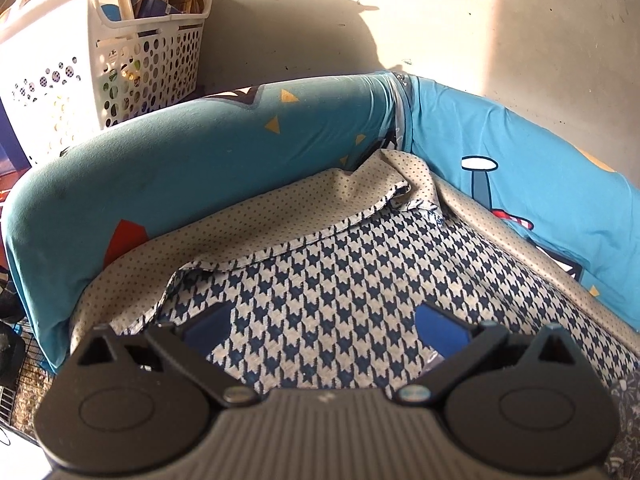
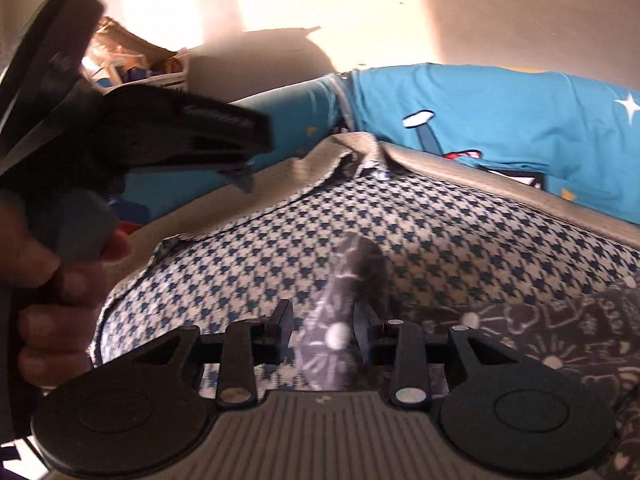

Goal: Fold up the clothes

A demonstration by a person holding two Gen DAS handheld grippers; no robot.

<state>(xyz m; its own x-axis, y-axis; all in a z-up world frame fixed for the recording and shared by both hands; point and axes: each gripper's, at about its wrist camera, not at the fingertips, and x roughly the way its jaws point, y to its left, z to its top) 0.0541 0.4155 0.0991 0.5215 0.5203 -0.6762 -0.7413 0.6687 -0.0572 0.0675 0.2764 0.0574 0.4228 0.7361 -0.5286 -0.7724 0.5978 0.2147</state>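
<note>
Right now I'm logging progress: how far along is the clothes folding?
Early. Nothing looks folded: the houndstooth cloth lies spread, one edge flipped over. In hand: the right gripper pinches a strip of the dark patterned garment; the left gripper hovers open. All folds remain.

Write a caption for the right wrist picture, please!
Right gripper pinches dark patterned cloth above a houndstooth sheet.

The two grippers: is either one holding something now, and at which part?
The right gripper pinches a raised fold of the dark grey printed garment, near its left edge. The left gripper is open over the houndstooth cloth, holding nothing.
</note>
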